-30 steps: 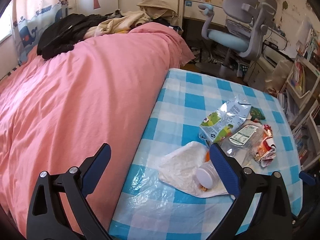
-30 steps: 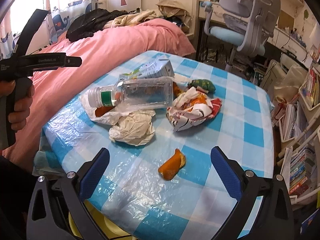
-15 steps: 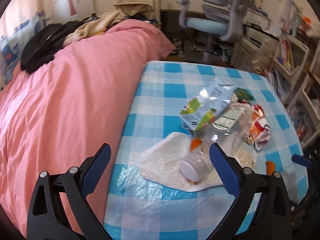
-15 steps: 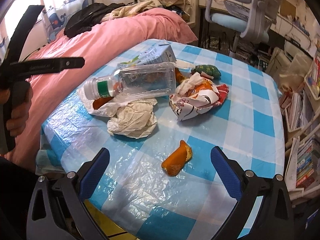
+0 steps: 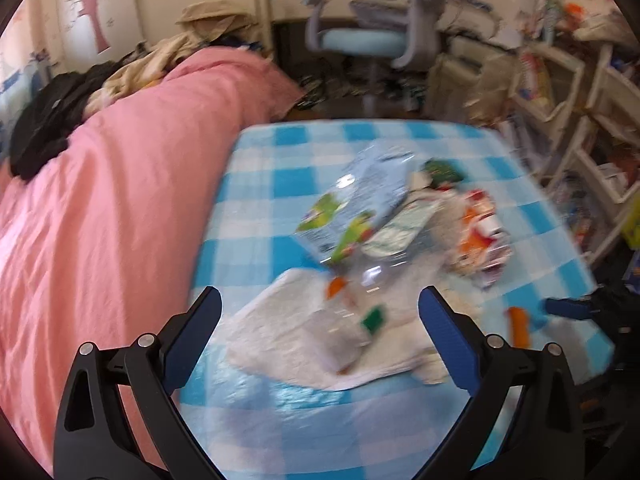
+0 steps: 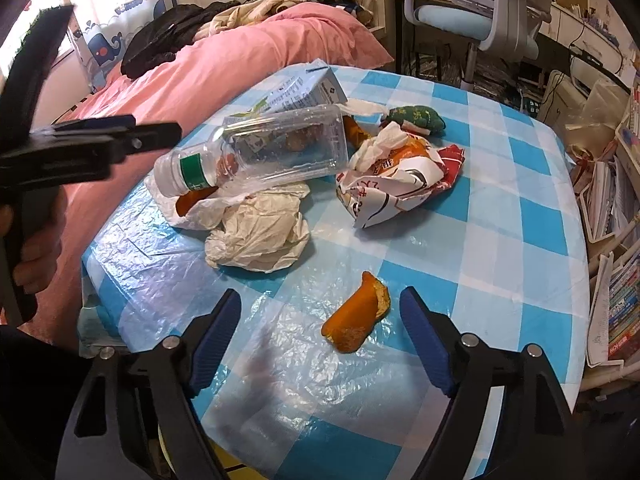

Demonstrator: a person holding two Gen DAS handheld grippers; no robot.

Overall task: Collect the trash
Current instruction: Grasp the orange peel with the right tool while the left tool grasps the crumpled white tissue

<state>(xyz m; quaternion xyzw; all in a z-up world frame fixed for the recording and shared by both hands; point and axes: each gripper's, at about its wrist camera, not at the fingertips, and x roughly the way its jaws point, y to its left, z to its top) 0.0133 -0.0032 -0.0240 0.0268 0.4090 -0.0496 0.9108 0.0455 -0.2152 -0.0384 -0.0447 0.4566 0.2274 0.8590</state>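
Orange peel (image 6: 356, 314) beside crumpled tissue (image 6: 258, 234)

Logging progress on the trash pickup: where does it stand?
Nothing looks collected yet. In hand: the right gripper has its jaws around the orange peel, just been closing, not yet touching. The left gripper is open over the pile. Left: clear bottle, carton, crumpled tissue, red-and-white wrapper, green packet.
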